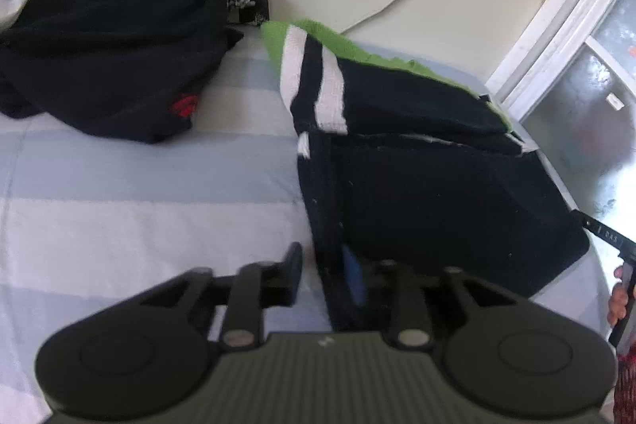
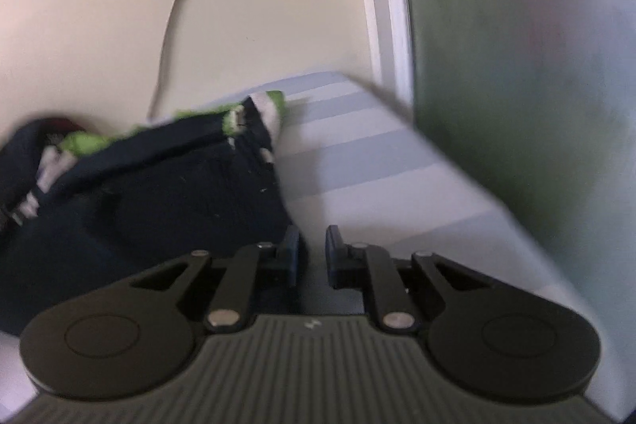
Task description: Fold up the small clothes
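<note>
Now we are keeping the left hand-held gripper (image 1: 324,275) spread wide, its two fingers straddling the near edge of the navy garment (image 1: 429,201). Its left finger (image 1: 292,275) is resting on the striped bedsheet (image 1: 139,209), while the blue-padded right finger (image 1: 353,281) is lying against the dark fabric; we cannot tell whether cloth is actually caught between them. This navy garment, with white bands and green trim, is lying ahead and to the right of that gripper. Farther ahead to the left, a second black garment (image 1: 119,54) with red marks is sitting in a heap, well apart from the fingers.

We are holding the right hand-held gripper (image 2: 312,257) only slightly parted, a narrow gap showing between its fingers with nothing in it. Its left finger (image 2: 292,255) is sitting just beside the navy garment's (image 2: 159,185) right edge, and bare sheet (image 2: 377,161) is stretching ahead and to the right.
</note>
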